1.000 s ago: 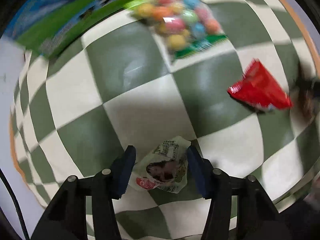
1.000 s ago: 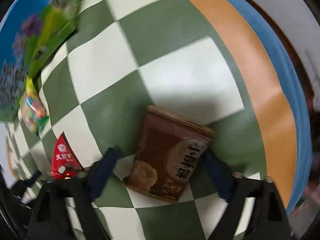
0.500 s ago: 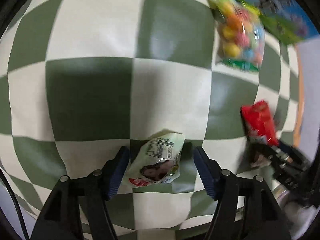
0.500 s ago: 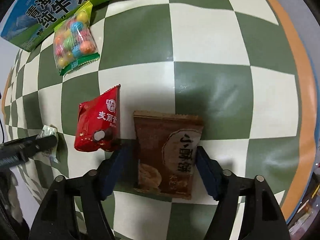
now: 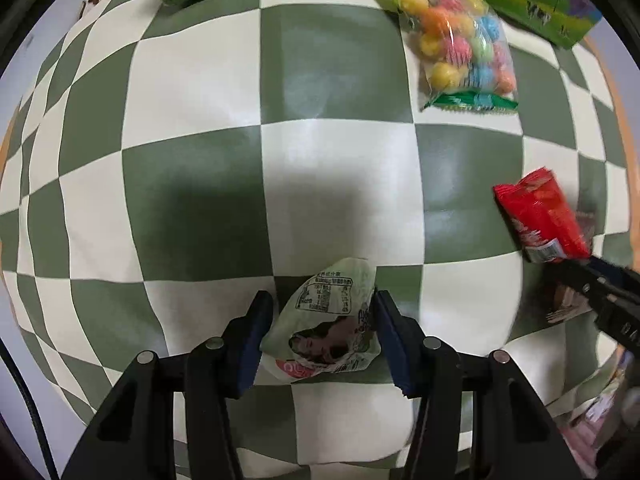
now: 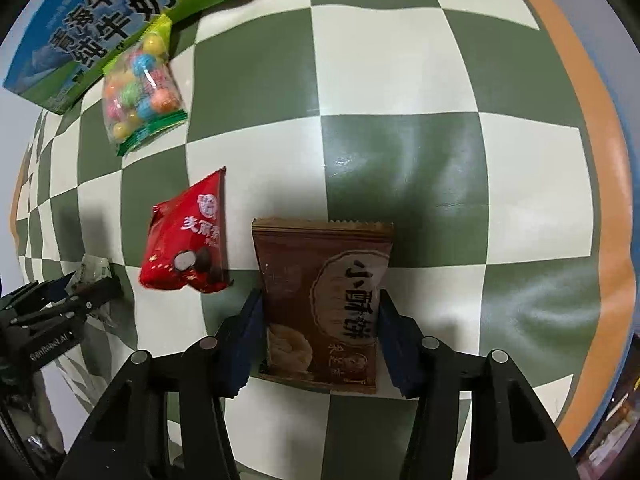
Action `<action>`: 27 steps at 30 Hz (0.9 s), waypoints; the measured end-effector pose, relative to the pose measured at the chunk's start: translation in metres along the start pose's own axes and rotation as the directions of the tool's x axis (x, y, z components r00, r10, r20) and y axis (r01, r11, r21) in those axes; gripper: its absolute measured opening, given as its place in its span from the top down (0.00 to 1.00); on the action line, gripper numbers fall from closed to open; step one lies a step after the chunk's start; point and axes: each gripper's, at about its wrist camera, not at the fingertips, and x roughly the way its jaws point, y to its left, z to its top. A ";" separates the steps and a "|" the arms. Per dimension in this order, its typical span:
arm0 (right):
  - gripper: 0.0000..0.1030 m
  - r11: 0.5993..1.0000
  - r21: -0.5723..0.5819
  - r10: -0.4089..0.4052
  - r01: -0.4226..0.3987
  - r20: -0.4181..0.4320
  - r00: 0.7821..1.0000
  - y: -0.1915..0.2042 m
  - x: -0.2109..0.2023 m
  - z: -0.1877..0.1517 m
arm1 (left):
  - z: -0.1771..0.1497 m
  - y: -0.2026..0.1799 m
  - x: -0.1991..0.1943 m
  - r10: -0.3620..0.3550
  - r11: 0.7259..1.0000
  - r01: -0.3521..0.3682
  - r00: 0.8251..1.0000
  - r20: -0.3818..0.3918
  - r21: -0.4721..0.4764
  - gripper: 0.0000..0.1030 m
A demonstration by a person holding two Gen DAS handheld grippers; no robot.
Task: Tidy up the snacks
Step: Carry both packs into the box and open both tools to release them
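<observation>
My left gripper [image 5: 322, 320] is shut on a small pale green snack packet [image 5: 328, 324], its pads touching both sides. My right gripper [image 6: 320, 320] is shut on a brown biscuit packet [image 6: 324, 304] with Chinese print. A red chocolate packet [image 6: 188, 240] lies just left of the brown one; it also shows in the left wrist view [image 5: 540, 216]. A clear bag of coloured candy balls [image 5: 460, 48] lies further back, also in the right wrist view [image 6: 140, 84]. The left gripper shows at the left edge of the right wrist view [image 6: 72, 292].
All lies on a green and white checked cloth [image 6: 380, 80] with an orange border [image 6: 600, 160] at the right. A blue and green milk carton box [image 6: 100, 20] lies flat along the back edge, behind the candy bag.
Both wrist views have swung and steadied. The left jaws have closed in onto the green packet and the right jaws onto the brown packet. The packets on the cloth have stayed put.
</observation>
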 end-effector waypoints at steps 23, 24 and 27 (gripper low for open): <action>0.45 0.975 -0.186 0.183 -0.119 0.379 0.907 0.102 -0.226 0.161 | 0.173 0.031 -0.209 -0.235 0.969 0.249 0.918 0.320 -0.003 0.52; 0.45 0.977 -0.189 0.167 -0.102 0.370 0.914 0.107 -0.223 0.175 | 0.188 0.033 -0.204 -0.226 0.970 0.241 0.925 0.306 -0.014 0.52; 0.45 0.981 -0.187 0.110 -0.050 0.327 0.939 0.125 -0.198 0.218 | 0.225 0.046 -0.184 -0.200 0.974 0.220 0.948 0.248 -0.056 0.51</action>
